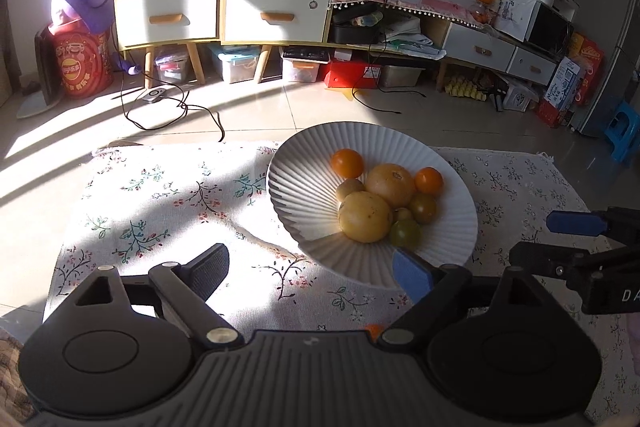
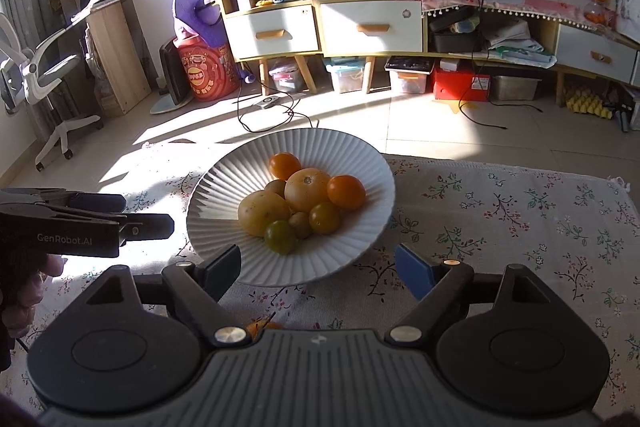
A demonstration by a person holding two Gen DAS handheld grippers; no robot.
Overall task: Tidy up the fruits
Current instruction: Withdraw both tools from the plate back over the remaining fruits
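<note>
A white ribbed plate (image 1: 304, 167) (image 2: 224, 187) sits on the flowered cloth and holds several fruits: two big yellow ones (image 1: 365, 216) (image 2: 263, 211), small orange ones (image 1: 347, 163) (image 2: 346, 191) and small greenish ones (image 1: 405, 233) (image 2: 280, 236). My left gripper (image 1: 310, 267) is open at the plate's near left rim, with nothing between its fingers. Its right blue pad (image 1: 412, 277) overlaps the rim. My right gripper (image 2: 318, 261) is open too, straddling the plate's near rim and holding nothing. One more small orange fruit (image 1: 374, 331) (image 2: 262, 327) lies on the cloth, mostly hidden under the gripper bodies.
The flowered cloth (image 1: 168, 211) (image 2: 500, 219) covers a low table whose far edge meets a tiled floor with cables (image 1: 176, 111). In each view the other gripper (image 1: 576, 239) (image 2: 120, 223) enters from the side. A hand (image 2: 24, 287) holds the left one. Cabinets (image 2: 372, 27) stand far behind.
</note>
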